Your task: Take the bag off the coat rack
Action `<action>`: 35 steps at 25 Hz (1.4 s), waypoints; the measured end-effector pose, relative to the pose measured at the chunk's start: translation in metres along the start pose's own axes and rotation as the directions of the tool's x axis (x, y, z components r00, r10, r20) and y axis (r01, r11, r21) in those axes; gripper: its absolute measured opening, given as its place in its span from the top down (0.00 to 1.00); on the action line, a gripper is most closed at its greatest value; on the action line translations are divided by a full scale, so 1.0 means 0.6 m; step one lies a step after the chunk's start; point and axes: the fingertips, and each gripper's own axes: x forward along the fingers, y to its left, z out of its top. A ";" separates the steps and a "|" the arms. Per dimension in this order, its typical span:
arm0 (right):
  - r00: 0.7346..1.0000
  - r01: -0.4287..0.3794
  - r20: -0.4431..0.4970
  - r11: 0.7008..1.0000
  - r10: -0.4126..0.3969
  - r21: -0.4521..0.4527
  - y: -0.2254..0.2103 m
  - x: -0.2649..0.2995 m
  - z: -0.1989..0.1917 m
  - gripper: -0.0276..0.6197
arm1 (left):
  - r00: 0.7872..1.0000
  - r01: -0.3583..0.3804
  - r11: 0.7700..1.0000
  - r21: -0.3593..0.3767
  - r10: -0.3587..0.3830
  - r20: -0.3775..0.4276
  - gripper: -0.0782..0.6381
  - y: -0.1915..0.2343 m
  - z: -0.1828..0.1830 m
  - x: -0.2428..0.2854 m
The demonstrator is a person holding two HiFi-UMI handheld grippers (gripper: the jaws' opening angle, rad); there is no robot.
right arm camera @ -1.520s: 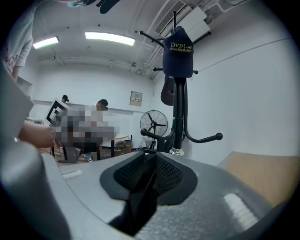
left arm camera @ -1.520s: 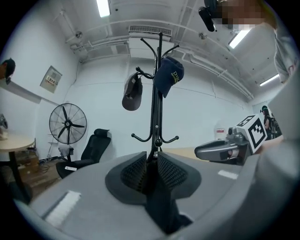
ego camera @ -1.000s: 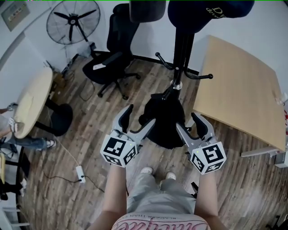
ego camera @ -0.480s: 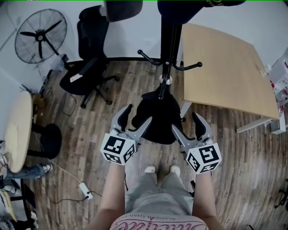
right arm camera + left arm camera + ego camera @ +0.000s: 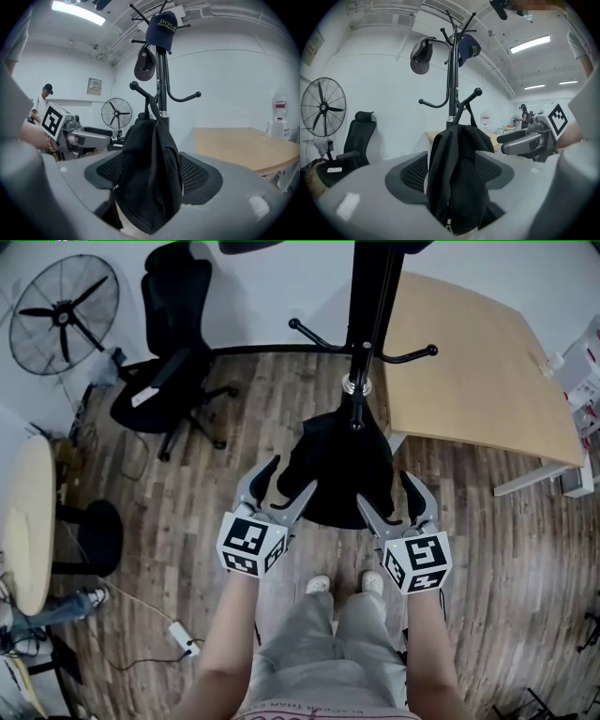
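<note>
A black bag point(image 5: 337, 470) hangs by its strap from a low hook of the black coat rack point(image 5: 361, 324). My left gripper point(image 5: 289, 479) is at the bag's left side, its jaws closing. In the left gripper view the bag point(image 5: 457, 187) hangs between the pads, which do not visibly press it. My right gripper point(image 5: 384, 491) is at the bag's right side, jaws wide open. In the right gripper view the bag point(image 5: 150, 173) hangs between them, untouched as far as I can see. Two caps point(image 5: 161, 26) sit on the rack's top hooks.
A light wooden table point(image 5: 469, 362) stands just right of the rack. A black office chair point(image 5: 164, 381) and a floor fan point(image 5: 61, 310) are at the far left, with a round table point(image 5: 23, 521) nearer. A power strip point(image 5: 183, 638) lies on the wood floor. A person point(image 5: 42, 105) stands far off.
The rack and bag have shifted in the head view as the camera moved. Both grippers now sit closer around the bag. The right jaws have spread wider.
</note>
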 end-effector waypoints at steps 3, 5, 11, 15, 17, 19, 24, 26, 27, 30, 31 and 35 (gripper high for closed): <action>0.998 0.052 -0.025 0.999 -0.052 0.004 -0.004 0.015 -0.025 0.38 | 1.000 0.009 1.000 0.009 -0.009 -0.017 0.43 0.013 -0.019 0.006; 0.996 0.081 -0.041 0.997 -0.080 0.018 -0.007 0.025 -0.043 0.38 | 0.999 0.021 1.000 0.017 -0.020 -0.030 0.44 0.019 -0.030 0.013; 0.985 0.156 -0.078 0.986 -0.151 0.053 -0.036 0.047 -0.078 0.43 | 0.996 0.066 0.998 0.026 -0.064 -0.057 0.50 0.019 -0.066 0.038; 0.979 0.148 -0.145 0.989 -0.144 0.018 -0.049 0.066 -0.103 0.43 | 0.994 0.069 0.997 0.023 -0.067 -0.083 0.50 0.021 -0.085 0.064; 0.977 0.141 -0.163 0.990 -0.138 0.008 -0.053 0.074 -0.111 0.45 | 0.996 0.057 0.998 0.014 -0.056 -0.074 0.51 0.027 -0.086 0.072; 0.979 0.126 -0.165 0.992 -0.123 0.008 -0.054 0.081 -0.116 0.46 | 0.998 0.044 0.999 -0.004 -0.045 -0.051 0.55 0.036 -0.085 0.076; 0.977 0.099 -0.188 0.995 -0.102 -0.023 -0.049 0.106 -0.128 0.46 | 0.993 0.055 0.998 -0.007 -0.055 -0.099 0.46 0.048 -0.104 0.094; 0.972 0.100 -0.210 0.995 -0.104 -0.030 -0.048 0.116 -0.139 0.47 | 0.990 0.064 0.998 -0.002 -0.064 -0.127 0.46 0.049 -0.117 0.104; 0.970 0.102 -0.220 0.994 -0.106 -0.033 -0.049 0.121 -0.145 0.50 | 0.988 0.067 0.998 0.002 -0.067 -0.141 0.46 0.050 -0.124 0.109; 0.965 0.110 -0.235 0.993 -0.115 -0.032 -0.054 0.134 -0.156 0.53 | 0.982 0.074 0.997 -0.009 -0.074 -0.171 0.47 0.057 -0.144 0.123; 0.965 0.111 -0.236 0.993 -0.115 -0.026 -0.057 0.136 -0.158 0.53 | 0.982 0.077 0.997 -0.021 -0.079 -0.172 0.46 0.059 -0.148 0.126; 0.963 0.111 -0.246 0.994 -0.107 0.006 -0.066 0.147 -0.170 0.54 | 0.980 0.086 0.996 -0.040 -0.092 -0.179 0.45 0.059 -0.157 0.141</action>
